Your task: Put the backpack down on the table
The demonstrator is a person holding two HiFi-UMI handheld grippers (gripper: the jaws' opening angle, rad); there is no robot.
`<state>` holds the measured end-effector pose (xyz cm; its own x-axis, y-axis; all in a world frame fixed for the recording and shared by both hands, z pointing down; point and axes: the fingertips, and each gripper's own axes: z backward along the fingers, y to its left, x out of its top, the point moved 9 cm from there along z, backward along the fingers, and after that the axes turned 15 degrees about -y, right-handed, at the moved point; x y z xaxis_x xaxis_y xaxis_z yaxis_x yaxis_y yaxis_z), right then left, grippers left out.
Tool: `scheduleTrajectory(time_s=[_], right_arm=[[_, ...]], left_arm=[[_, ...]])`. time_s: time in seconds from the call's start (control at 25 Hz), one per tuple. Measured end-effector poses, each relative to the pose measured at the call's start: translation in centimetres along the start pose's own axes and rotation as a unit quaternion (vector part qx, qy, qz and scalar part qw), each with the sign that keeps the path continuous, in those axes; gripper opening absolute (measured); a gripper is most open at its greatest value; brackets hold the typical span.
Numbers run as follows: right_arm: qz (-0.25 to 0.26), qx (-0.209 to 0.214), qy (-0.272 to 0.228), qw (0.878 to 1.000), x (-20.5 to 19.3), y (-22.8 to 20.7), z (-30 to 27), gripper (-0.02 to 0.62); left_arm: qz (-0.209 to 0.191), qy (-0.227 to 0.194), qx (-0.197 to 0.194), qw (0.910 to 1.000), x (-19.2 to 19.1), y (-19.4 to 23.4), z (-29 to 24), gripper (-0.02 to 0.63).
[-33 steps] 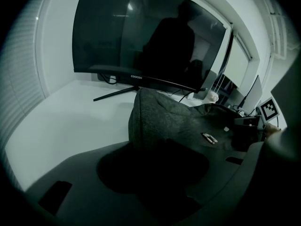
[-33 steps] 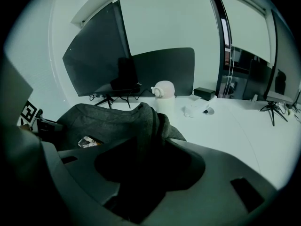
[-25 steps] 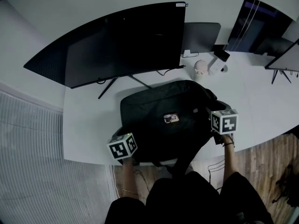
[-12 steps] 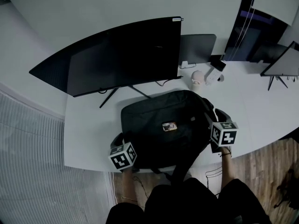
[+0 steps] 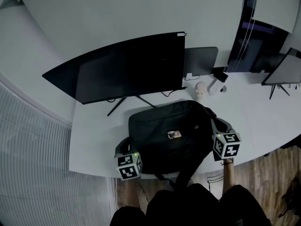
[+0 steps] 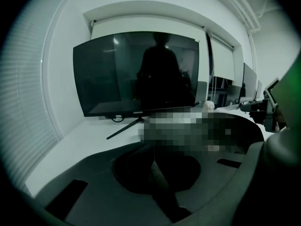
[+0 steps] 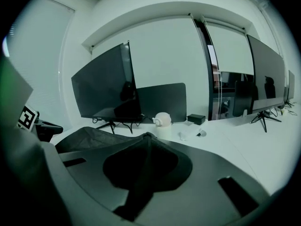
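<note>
Head view shows the backpack (image 5: 164, 126) lying flat on the white table (image 5: 94, 145) at the middle of the frame, just below the monitor (image 5: 131, 69) and its stand. A small label (image 5: 174, 134) sits on the backpack's top face. A strap (image 5: 189, 169) runs off the near table edge toward the bottom of the frame. The left gripper (image 5: 123, 146) is at the backpack's lower left corner and the right gripper (image 5: 220, 126) at its right side. Whether either touches the fabric cannot be told from this view.

Left gripper view has the jaws together after just closing, with only a dark seam where they meet. The backpack lies beyond the tips, right of centre, its near part blurred. The monitor fills the upper middle of the frame.

Right gripper view also shows jaws that have just been closing and now meet, again with only a dark seam between them. The backpack's mesh side rises behind the jaws at left centre. A white object (image 7: 162, 122) stands on the table past the tips, with the monitor at upper left and more screens (image 7: 265, 79) at the right.
</note>
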<state>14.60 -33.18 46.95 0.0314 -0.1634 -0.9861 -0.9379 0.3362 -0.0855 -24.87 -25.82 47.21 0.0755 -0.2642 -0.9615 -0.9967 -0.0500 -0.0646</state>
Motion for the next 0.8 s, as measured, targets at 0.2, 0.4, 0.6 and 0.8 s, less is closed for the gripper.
scheduleTrajectory(time_s=[0.2,0.4,0.6,0.8], right_arm=[[-0.001,0.029,-0.038,0.999,1.7,1.2,0.8,0.021],[-0.013,0.045,-0.08,0.996,3.5,1.8,1.5,0.017],[-0.024,0.058,-0.117,0.991,4.9,1.8,2.6,0.014],[-0.025,0.069,-0.149,0.986,6.2,2.0,3.5,0.014]], left_arm=[[0.006,-0.032,-0.02,0.9993,1.3,-0.7,1.3,0.017],[0.025,-0.067,-0.04,0.9966,3.2,-1.0,2.4,0.015],[0.042,-0.105,-0.049,0.9924,4.8,-1.0,3.2,0.015],[0.062,-0.145,-0.053,0.986,6.0,-0.9,4.2,0.015]])
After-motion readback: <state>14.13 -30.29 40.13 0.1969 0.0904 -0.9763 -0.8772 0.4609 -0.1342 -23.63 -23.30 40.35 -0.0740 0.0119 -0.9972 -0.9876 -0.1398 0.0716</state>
